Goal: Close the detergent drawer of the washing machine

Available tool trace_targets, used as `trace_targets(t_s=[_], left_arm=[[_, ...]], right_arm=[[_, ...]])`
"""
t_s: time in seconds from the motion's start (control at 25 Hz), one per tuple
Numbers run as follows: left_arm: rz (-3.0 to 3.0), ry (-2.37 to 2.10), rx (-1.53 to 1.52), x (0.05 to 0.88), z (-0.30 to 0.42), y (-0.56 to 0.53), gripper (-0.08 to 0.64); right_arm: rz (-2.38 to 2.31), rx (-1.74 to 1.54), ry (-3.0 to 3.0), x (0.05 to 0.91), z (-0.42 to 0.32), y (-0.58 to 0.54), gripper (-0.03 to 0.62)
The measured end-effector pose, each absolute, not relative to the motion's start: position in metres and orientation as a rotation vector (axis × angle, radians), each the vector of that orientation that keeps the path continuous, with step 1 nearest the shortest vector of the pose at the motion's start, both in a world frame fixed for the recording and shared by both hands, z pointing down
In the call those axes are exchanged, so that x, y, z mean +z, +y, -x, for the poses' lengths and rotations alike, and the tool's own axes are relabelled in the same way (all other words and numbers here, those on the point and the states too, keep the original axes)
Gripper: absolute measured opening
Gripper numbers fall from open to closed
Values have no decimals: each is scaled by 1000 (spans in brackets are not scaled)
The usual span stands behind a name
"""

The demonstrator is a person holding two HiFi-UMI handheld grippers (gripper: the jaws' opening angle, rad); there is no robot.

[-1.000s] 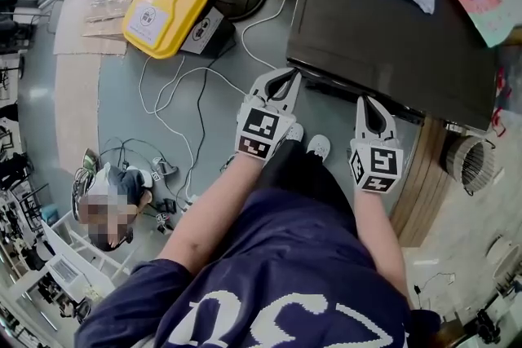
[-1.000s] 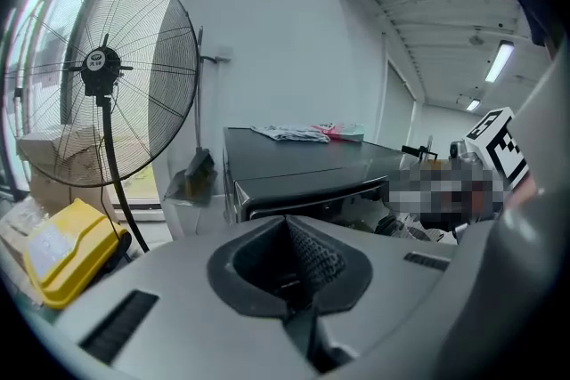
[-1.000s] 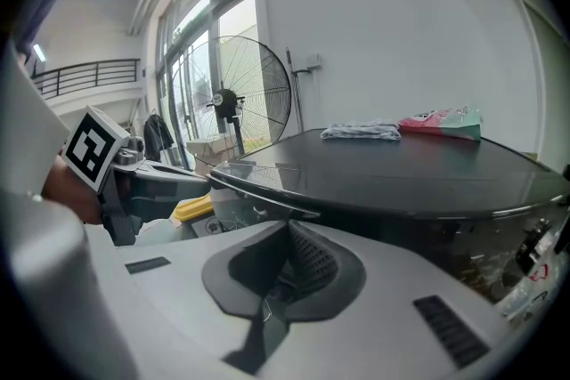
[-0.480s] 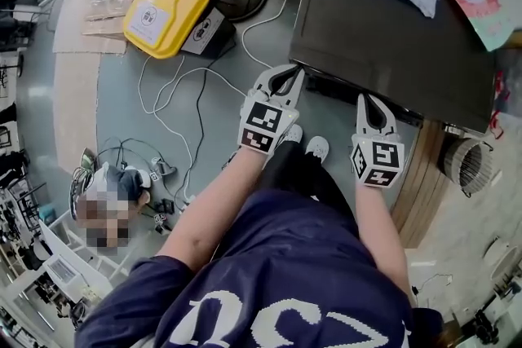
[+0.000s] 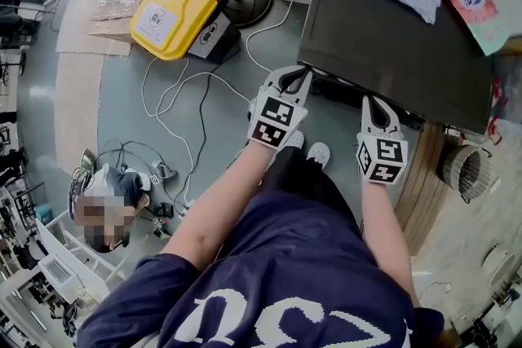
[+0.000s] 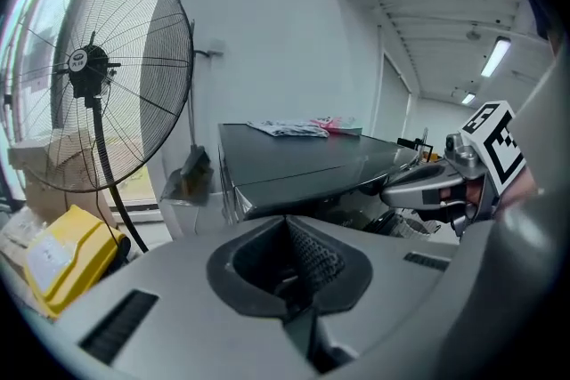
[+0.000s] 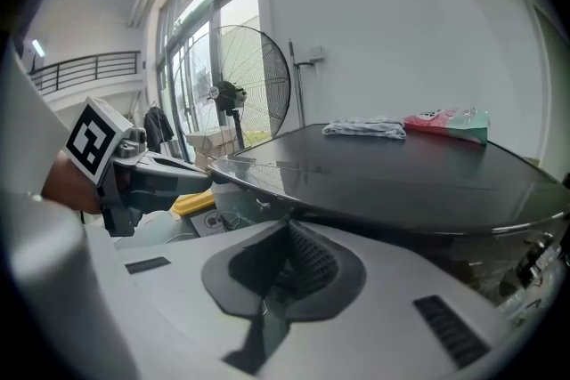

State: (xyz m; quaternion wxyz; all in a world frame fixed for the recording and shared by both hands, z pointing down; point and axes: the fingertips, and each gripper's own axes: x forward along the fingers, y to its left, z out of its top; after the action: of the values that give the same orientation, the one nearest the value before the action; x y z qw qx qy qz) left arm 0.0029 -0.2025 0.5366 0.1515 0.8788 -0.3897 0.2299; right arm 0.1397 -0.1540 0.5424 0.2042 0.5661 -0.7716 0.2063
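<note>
- Yellow plastic case [image 5: 171, 12]: on the floor, far left. Not involved.
- Left gripper [image 5: 302, 74]: jaws together, nothing between them. Tip is at the near left edge of the dark-topped washing machine [image 5: 391, 37].
- Detergent drawer: probably in the front panel under that overhang, hidden from above.
- Right gripper [image 5: 371, 102]: jaws together, empty. Near the same edge, further right.
- Handling: press the drawer face squarely with closed tips, straight in, until flush.
</note>
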Motion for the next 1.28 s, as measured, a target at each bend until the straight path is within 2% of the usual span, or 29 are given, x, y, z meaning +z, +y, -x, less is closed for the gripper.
trace_targets(t_s=[0.36,0.92,1.28], left_arm=[[-2593,-1164,531,479,-4,-197,18],[-2698,-1323,247,326,20,-173,19],[-2784,-1398,107,253,23,-143,18]], right_arm=[[-1682,481,-2313,460,-146,-147,17],[-1832,125,-2540,284,-159,-127,17],[-1814,15,-2641,218,-150,-95,15]])
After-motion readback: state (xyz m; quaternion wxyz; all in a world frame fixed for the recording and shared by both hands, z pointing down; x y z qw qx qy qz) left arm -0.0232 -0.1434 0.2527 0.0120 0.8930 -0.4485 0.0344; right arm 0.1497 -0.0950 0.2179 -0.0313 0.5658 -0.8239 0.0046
